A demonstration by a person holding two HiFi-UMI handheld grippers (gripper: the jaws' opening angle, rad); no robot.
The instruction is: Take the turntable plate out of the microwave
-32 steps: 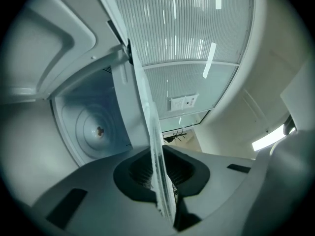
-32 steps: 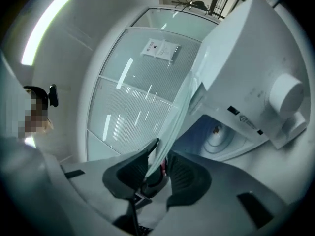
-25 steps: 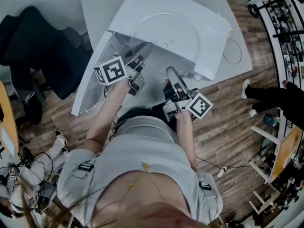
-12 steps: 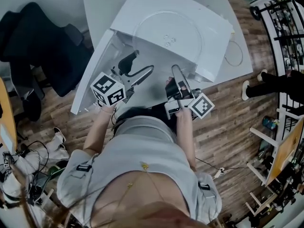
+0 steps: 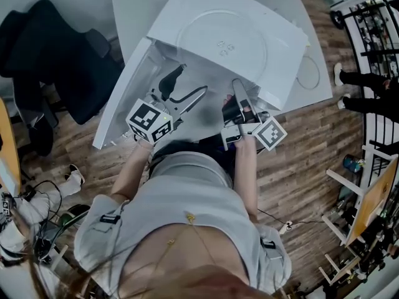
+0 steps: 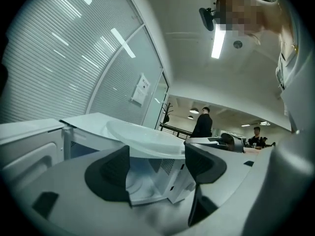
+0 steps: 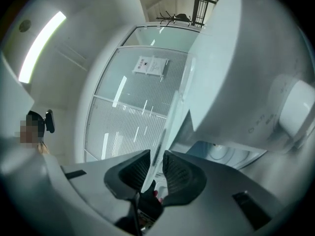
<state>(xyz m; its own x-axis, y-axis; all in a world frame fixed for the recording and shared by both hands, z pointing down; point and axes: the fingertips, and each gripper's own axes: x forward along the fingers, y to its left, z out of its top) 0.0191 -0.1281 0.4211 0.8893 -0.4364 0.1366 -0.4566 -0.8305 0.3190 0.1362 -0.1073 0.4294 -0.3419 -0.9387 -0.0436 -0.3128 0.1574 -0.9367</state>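
The white box-shaped microwave (image 5: 283, 45) stands on a white worktop (image 5: 128, 5). Its white door (image 5: 118, 108) is swung wide open at its left side, and the cavity faces the person.

The round clear glass turntable plate (image 5: 221, 42) is out of the cavity. In the head view it lies level over the microwave's top panel. The left gripper view shows the turntable plate (image 6: 147, 139) above the open mouth of the microwave (image 6: 147, 183). Whether it rests on the top or is held just clear of it cannot be told.

The right claw (image 5: 236, 83) reaches in at the front right of the microwave, nearly closed on the plate's near rim. In the right gripper view the thin edge of the turntable plate (image 7: 168, 124) runs between the two black ribbed pads (image 7: 179, 168) of the right claw (image 7: 156, 170), which clamp it from both sides. The white wall of the microwave (image 7: 246, 58) rises just to the right.

The left claw (image 5: 189, 81) is in front of the microwave's open mouth, near the door. Its jaws have just been opening and now stand spread wide. In its own view the left claw (image 6: 157, 168) holds nothing, and its pads (image 6: 114, 168) touch neither plate nor microwave.

A black office chair (image 5: 50, 61) stands on the wooden floor (image 5: 293, 167), left of the microwave.
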